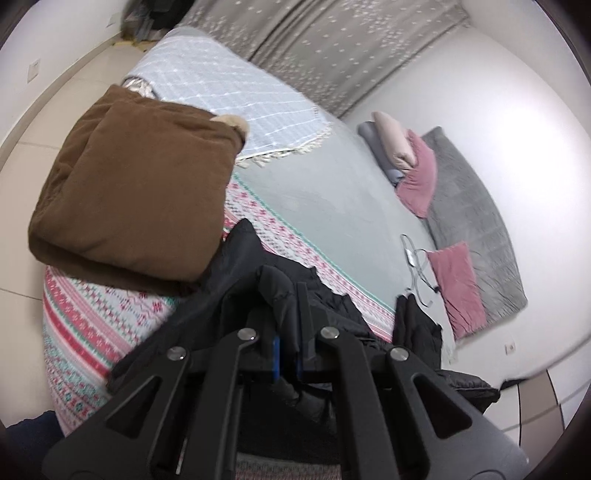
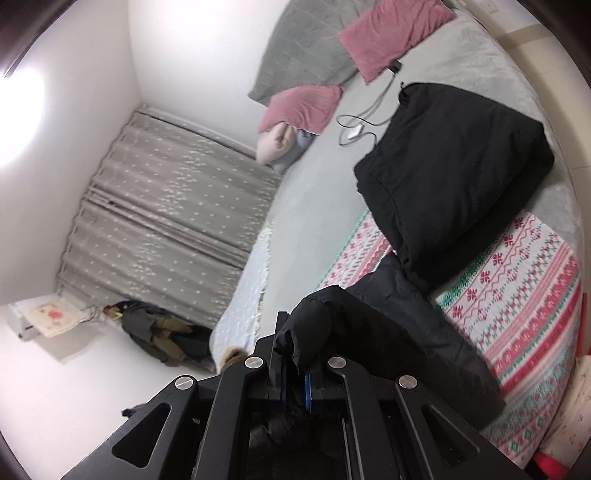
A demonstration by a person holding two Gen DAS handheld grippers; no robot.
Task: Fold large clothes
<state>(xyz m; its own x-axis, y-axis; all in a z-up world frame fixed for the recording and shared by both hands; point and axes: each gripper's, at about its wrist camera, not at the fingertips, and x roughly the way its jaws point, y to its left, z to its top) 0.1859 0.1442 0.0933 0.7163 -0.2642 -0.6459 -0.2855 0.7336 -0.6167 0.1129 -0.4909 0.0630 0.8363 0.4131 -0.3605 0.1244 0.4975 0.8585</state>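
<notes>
Both claws have hold of the black puffy jacket (image 1: 258, 266). The left gripper (image 1: 286, 306) has its jaws squeezed together on a bunched fold of it, and the right gripper (image 2: 295, 343) is pinching another padded lump of the same fabric in the same way. The jacket lies at the near end of the bed, on the pink and teal patterned blanket (image 1: 92, 325), and the pinched parts are lifted off it a bit. From the right wrist view the fabric trails away from the claw to the right and toward the near edge of the bed. How the jacket's full length lies I can't tell, too much of it is bunched up under the grippers.

No bins or baskets here, everything just lies on the bed. A folded brown blanket (image 1: 136, 195) sits to the left of the jacket, on the patterned blanket near the bed's edge. On the other side a folded black garment (image 2: 458, 177) lies partly on the patterned blanket, partly on the grey sheet (image 1: 332, 206).

Further up the sheet there's a fair stretch of bare room, then a white charger with its cable (image 2: 358, 125), two pink pillows (image 2: 391, 33) and a grey quilt (image 1: 476, 229) by the wall. A light checked throw (image 1: 221, 85) runs along the curtain (image 2: 166, 206) side. There's a heap of clothes (image 2: 162, 332) on the floor in the corner.
</notes>
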